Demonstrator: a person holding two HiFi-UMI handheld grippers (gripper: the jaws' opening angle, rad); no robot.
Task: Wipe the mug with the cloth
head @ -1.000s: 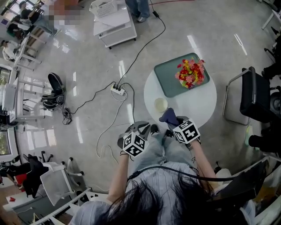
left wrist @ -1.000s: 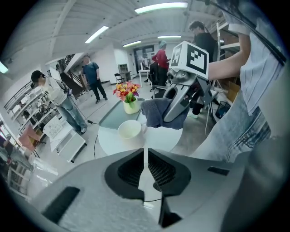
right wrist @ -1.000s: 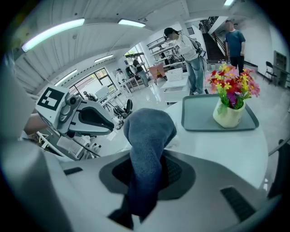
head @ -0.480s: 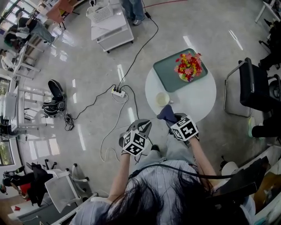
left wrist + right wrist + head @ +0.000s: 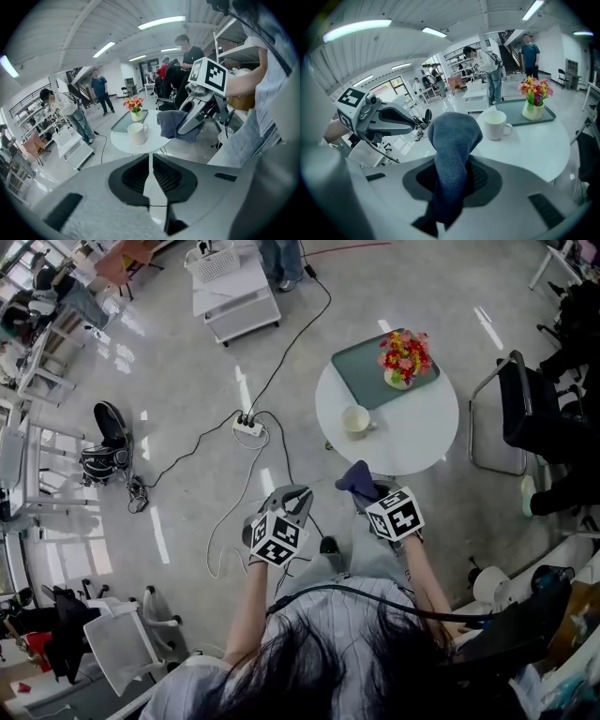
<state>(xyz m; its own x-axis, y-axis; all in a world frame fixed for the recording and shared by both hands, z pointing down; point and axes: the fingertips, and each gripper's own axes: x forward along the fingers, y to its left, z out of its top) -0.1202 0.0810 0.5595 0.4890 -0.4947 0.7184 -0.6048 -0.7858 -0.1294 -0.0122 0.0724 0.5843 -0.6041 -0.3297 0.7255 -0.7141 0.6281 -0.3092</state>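
We have drawn back from the table (image 5: 422,437): the mug (image 5: 355,418) now lies farther off, toward 12 o'clock of our right gripper (image 5: 364,493). The cloth (image 5: 353,480), earlier over the tabletop, now hangs just off its rim at 7 o'clock.

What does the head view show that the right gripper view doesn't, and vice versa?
Only the head view: the power strip on the floor and the person's hair. Only the right gripper view: ceiling lights, and the jaws of the right claw shut on the blue cloth. Both: the white mug, flowers and green tray on the round table.
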